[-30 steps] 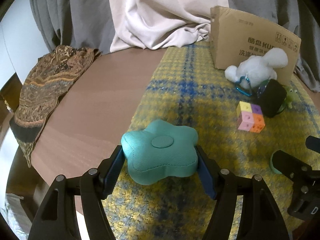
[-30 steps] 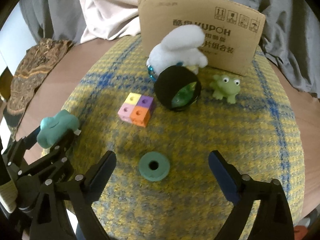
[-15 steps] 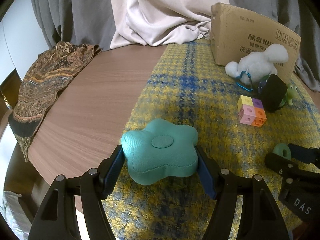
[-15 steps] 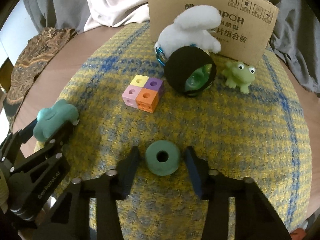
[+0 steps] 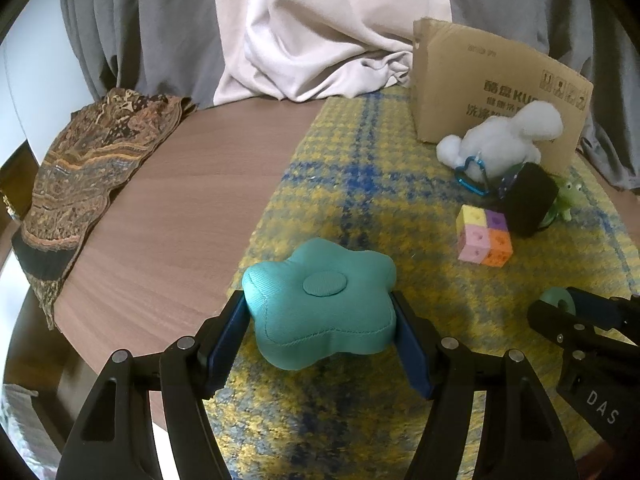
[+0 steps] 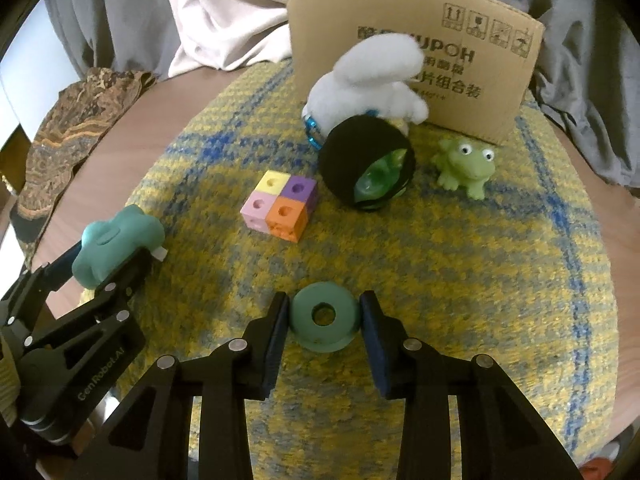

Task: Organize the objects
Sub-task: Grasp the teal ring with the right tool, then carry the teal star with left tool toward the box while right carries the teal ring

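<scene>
1. Left claw (image 5: 320, 340): clamped on the teal flower cushion (image 5: 320, 300), one blue pad on each flank. The cushion sits at the near left edge of the yellow-and-blue plaid mat (image 5: 380, 168), where the mat meets the bare wooden counter (image 5: 168, 208).
2. Right claw (image 6: 323, 330): closed on the green ring (image 6: 323, 322), pads pressing its outer rim on opposite sides. The ring lies flat on the mat, hole upward, near the mat's front edge.
3. Handling, cushion: judged soft and light, since the stitched fabric bulges between the pads. A grip across the body, as now, should hold; a grip on a single lobe would likely fold and slip.
4. Handling, ring: judged firm, light and smooth-sided, possibly rubber or foam. The curved rim could squirt out of flat pads, so a grip across the full width, centred on the hole, is advisable.
5. Pose: both claws point steeply downward and forward. The left one lies well to the left of the right one, the two apart.
6. Other items, untouched: colored cube block (image 6: 280, 210), black band around a green ball (image 6: 368, 164), white plush (image 6: 368, 80), green frog (image 6: 466, 166), cardboard box (image 6: 420, 44) at the rear.
</scene>
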